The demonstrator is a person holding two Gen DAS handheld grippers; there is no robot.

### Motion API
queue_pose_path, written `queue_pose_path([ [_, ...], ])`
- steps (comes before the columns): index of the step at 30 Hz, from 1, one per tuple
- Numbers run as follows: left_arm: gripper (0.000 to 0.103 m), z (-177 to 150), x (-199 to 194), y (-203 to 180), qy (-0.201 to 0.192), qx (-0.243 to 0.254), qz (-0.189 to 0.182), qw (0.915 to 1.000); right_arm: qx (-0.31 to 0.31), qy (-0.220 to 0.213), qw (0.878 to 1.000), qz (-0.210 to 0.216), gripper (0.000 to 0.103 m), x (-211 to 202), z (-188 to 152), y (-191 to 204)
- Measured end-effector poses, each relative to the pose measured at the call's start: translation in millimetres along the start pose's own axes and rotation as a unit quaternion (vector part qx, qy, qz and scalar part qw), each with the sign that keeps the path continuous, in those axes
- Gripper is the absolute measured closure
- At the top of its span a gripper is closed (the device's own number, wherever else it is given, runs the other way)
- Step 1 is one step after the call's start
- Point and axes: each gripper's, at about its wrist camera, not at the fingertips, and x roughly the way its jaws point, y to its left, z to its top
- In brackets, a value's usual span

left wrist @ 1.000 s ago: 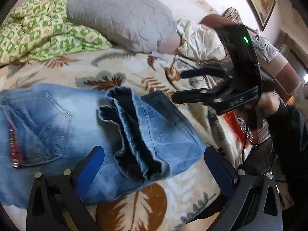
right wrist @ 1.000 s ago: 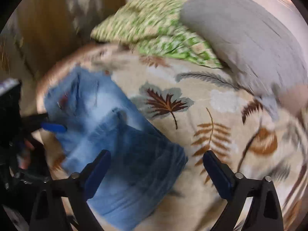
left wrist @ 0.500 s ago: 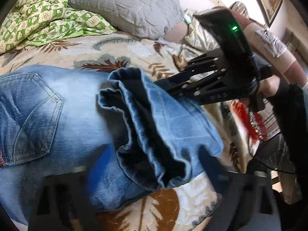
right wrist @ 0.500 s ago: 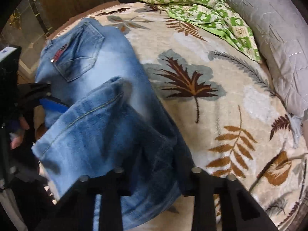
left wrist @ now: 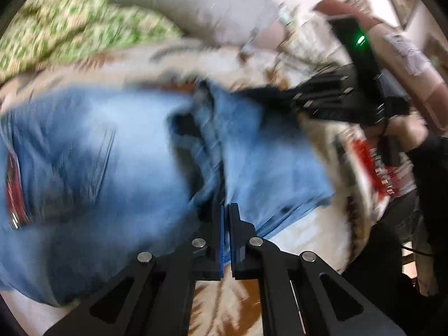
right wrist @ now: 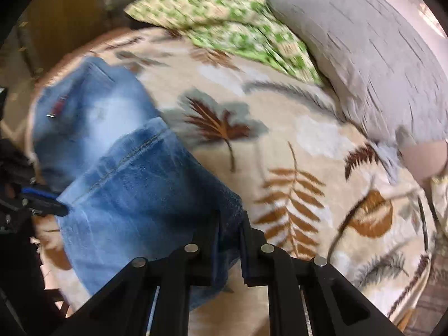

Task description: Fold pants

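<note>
The jeans (right wrist: 134, 173) lay part-folded on the leaf-print blanket (right wrist: 294, 145). A second before, both grippers hung wide open above them — now the right gripper (right wrist: 228, 235) and left gripper (left wrist: 225, 218) were clamped on the folded edge, likely ready to carry it over.
</note>
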Motion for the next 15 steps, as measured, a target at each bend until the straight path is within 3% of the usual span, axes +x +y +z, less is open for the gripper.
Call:
queue_pose_path([
  [3, 0.099, -4.1, 3.3, 9.5, -0.002, -0.025, -0.012, 0.9996, 0.013, 0.016, 1.000, -0.002, 0.090, 21.1, -0.1, 4.5],
  [8, 0.098, -4.2, 4.6, 0.0, 0.002, -0.004, 0.017, 0.9998, 0.007, 0.021, 1.000, -0.019, 0.085, 33.8, -4.6, 13.9],
  [11, 0.095, -4.5, -0.5, -4.1, -0.008, 0.000, 0.022, 0.9997, 0.021, 0.016, 0.999, -0.042, 0.061, 24.2, -5.2, 9.0],
  [12, 0.079, -5.6, -5.6, -4.8, -0.019, 0.000, 0.029, 0.9994, 0.029, 0.013, 0.998, -0.048, 0.036, 17.0, -5.5, 5.4],
  [13, 0.047, -6.9, -11.1, -3.6, -0.028, -0.004, 0.033, 0.9990, 0.036, 0.007, 0.998, -0.048, 0.023, 10.5, -6.5, 2.8],
  [15, 0.007, -10.8, -28.5, -1.9, -0.052, -0.022, 0.012, 0.9983, 0.048, -0.021, 0.998, -0.036, 0.023, -9.5, -7.5, -1.4],
])
